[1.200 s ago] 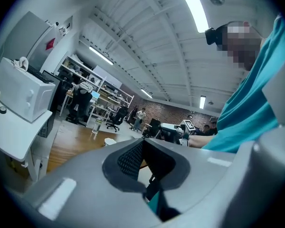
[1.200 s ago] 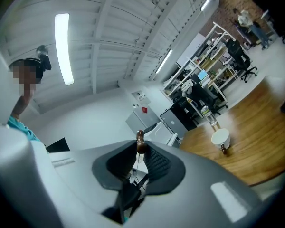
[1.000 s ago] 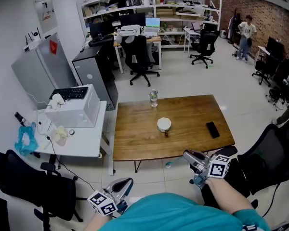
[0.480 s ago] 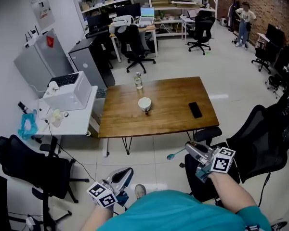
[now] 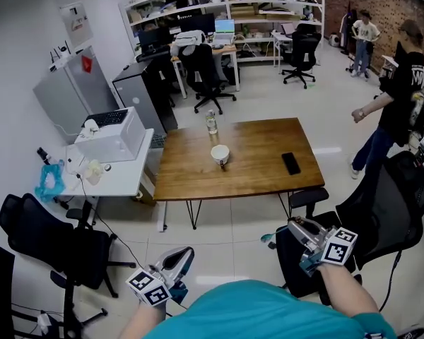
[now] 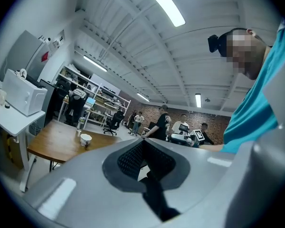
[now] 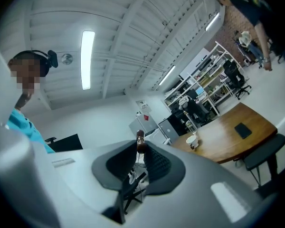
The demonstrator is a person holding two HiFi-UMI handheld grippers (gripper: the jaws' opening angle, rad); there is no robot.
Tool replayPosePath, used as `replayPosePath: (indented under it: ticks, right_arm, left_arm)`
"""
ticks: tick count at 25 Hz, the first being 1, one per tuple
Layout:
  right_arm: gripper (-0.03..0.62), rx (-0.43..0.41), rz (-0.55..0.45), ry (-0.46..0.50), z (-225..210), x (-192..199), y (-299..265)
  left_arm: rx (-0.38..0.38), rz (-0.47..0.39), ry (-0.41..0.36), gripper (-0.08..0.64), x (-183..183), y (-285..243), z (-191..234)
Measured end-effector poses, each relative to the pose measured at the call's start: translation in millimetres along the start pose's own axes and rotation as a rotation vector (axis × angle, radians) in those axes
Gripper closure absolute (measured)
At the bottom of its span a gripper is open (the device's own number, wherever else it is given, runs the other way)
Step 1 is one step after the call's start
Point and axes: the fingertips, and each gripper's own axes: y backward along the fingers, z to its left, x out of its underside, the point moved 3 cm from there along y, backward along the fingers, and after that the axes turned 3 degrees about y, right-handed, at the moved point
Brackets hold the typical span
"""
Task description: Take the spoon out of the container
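Note:
The white container (image 5: 220,154) stands on the wooden table (image 5: 258,143), far ahead of both grippers. It also shows small in the left gripper view (image 6: 85,138) and the right gripper view (image 7: 192,140). My right gripper (image 5: 294,227) is low in the head view, well short of the table. It is shut on the spoon (image 5: 268,239), whose teal end sticks out to the left. The spoon's brown handle tip (image 7: 140,142) pokes up between the pads. My left gripper (image 5: 185,253) hangs at lower left with its jaws together and nothing in them.
A bottle (image 5: 211,122) and a black phone (image 5: 291,163) also lie on the table. A black office chair (image 5: 381,203) stands right of me, and another (image 5: 49,246) to the left. A person in black (image 5: 399,83) walks at the right, and a white side table (image 5: 116,179) adjoins the wooden one.
The table has drawn farther away in the head view. The right gripper stays shut on the spoon. A person in black has come into view at the right.

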Motion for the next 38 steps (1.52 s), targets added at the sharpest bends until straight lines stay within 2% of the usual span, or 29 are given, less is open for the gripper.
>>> replayPosePath:
  ticks: [3,6,11,19,32,38]
  right_arm:
    - [0.545,0.025,-0.027,0.001,15,11,-13]
    - [0.545,0.032,-0.036,-0.005,27,40,-48]
    - [0.545,0.015,-0.008,0.014,57,69,-100]
    - [0.545,0.004,-0.009,0.021,72,75,-124]
    - [0.545,-0.020,-0.016,0.016,62,65,-121]
    - [0.545,-0.021,-0.016,0.010,55,66,-123]
  left_arm:
    - [0.015,0.001,-0.013,0.565,-4,28,12]
    - [0.021,-0.003,-0.025,0.563,-7,70,44]
    - [0.011,-0.018,0.027,0.564,-17,115,82]
    - [0.037,-0.031,0.019,0.564,-30,124,98]
    - [0.020,-0.042,-0.006,0.564,-32,114,93]
    - [0.010,-0.045,0.014,0.565,-30,109,96]
